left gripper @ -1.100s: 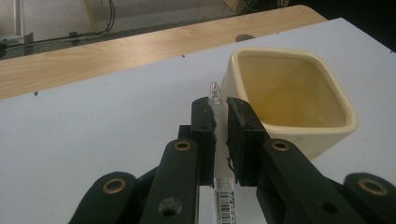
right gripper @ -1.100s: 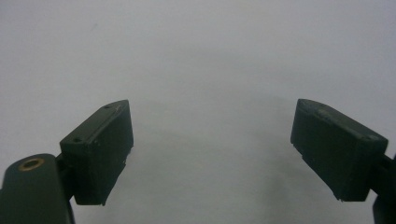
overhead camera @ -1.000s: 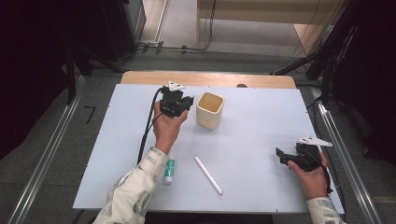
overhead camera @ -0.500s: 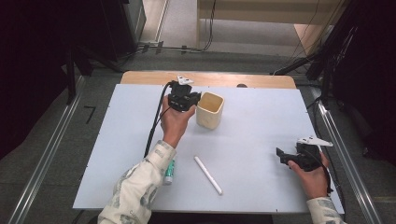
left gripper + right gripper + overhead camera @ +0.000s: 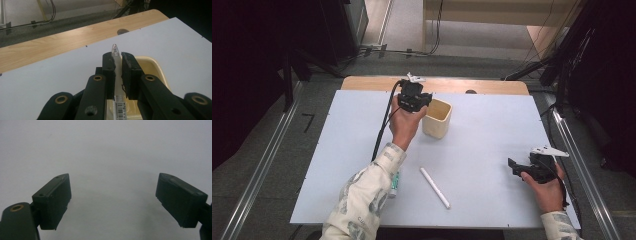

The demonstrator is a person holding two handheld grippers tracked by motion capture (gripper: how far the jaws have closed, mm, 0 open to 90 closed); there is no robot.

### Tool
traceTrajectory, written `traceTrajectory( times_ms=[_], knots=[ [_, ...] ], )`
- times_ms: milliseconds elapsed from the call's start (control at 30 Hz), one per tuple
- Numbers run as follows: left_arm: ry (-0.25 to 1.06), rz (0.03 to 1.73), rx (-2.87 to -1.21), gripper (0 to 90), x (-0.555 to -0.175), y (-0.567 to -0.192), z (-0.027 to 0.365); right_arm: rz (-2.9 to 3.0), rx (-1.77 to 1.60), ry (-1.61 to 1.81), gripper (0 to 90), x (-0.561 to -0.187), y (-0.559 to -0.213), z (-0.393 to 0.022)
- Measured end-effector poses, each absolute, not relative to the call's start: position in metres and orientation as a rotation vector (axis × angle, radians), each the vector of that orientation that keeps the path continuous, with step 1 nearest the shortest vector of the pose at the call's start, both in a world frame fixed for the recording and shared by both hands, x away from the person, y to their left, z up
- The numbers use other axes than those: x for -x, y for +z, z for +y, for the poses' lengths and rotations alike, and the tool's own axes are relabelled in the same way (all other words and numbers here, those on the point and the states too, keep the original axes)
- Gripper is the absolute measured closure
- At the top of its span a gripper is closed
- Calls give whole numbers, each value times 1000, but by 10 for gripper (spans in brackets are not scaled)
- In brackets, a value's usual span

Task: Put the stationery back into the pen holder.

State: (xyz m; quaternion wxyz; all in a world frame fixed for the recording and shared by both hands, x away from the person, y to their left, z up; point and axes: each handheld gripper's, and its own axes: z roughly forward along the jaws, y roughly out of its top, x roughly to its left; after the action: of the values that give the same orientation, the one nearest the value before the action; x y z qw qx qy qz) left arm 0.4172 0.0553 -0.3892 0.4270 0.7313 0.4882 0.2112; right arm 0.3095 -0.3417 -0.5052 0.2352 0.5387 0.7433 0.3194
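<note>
While the left tongs (image 5: 118, 65) clamp a pen (image 5: 115, 51) upright just above the cup (image 5: 436, 118), the step is best done by centring the tip over the mouth and lowering before letting go. Well apart, the right tongs (image 5: 518, 165) hover wide and empty over the worktop (image 5: 492, 145). One cup; three pens counted: one held, one white (image 5: 435, 187), one green (image 5: 394, 184).

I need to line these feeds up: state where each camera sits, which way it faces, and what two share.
High view: above the near table edge, facing forward and down; both forearms, left gripper, right gripper.
Left gripper view: on that gripper, along jaws shut on a clear pen over the cup.
Right gripper view: along open jaws onto the bare white table.
Shared: high and left views show the cup.
</note>
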Motion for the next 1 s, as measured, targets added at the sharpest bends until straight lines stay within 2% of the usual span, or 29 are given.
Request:
traceTrajectory(
  times_ms=[1000],
  knots=[
    [528, 1216, -1857, 825, -451, -382, 19, 2035, -1488, 908, 114, -308, -504, -345]
  ],
)
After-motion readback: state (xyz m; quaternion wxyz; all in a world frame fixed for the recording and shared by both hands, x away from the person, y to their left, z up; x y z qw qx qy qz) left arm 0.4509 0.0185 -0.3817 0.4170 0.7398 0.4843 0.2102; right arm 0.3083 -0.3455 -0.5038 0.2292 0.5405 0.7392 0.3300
